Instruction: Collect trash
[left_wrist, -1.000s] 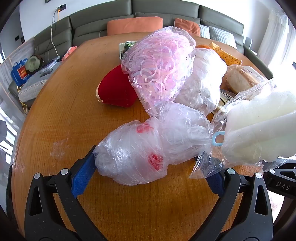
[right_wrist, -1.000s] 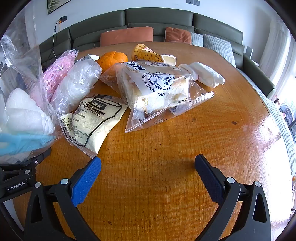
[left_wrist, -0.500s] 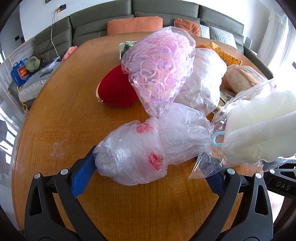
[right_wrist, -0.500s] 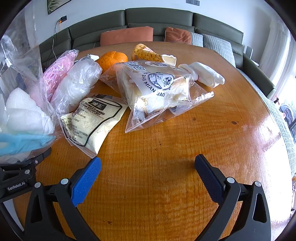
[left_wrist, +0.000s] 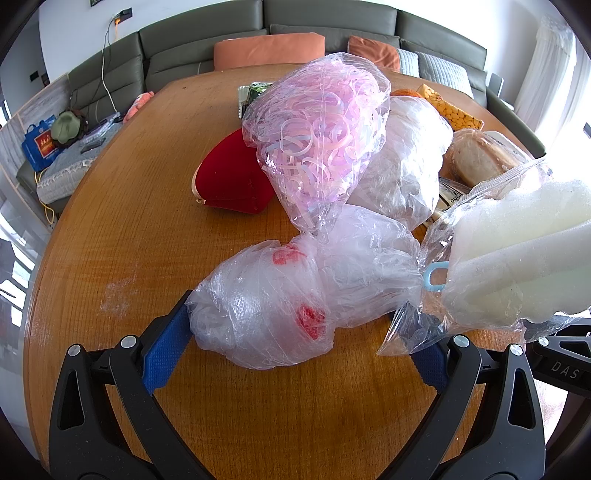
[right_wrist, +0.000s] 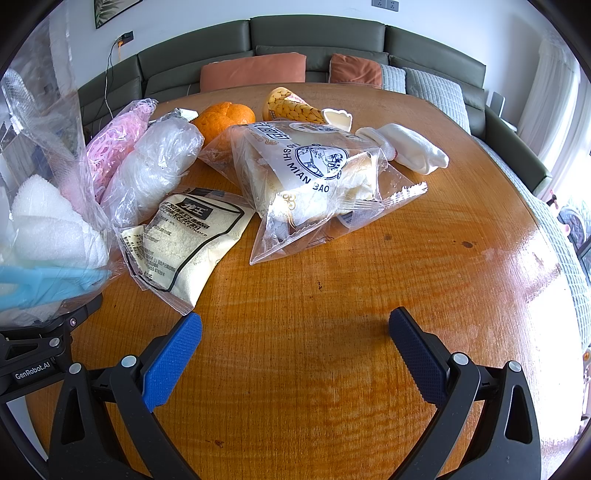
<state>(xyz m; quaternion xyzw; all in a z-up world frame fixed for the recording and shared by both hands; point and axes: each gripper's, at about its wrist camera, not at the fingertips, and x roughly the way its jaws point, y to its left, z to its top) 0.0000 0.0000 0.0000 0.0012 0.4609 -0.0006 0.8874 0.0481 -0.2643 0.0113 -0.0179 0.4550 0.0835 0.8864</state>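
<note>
Trash lies piled on a round wooden table (left_wrist: 110, 229). My left gripper (left_wrist: 295, 339) is open, its blue fingers on either side of a crumpled clear plastic bag with red print (left_wrist: 280, 306). Behind it lie a bag of pink rings (left_wrist: 321, 140), a white plastic bundle (left_wrist: 402, 162) and a red pouch (left_wrist: 229, 177). A zip bag of white foam (left_wrist: 517, 258) sits at the right. My right gripper (right_wrist: 295, 343) is open and empty over bare wood, short of a powder packet (right_wrist: 184, 240) and a bread bag (right_wrist: 314, 184).
An orange (right_wrist: 221, 118), a yellow patterned cone wrapper (right_wrist: 291, 107) and a white sock-like cloth (right_wrist: 410, 151) lie farther back. A green sofa with orange cushions (right_wrist: 255, 70) stands beyond the table. The table edge curves close on the right (right_wrist: 554, 258).
</note>
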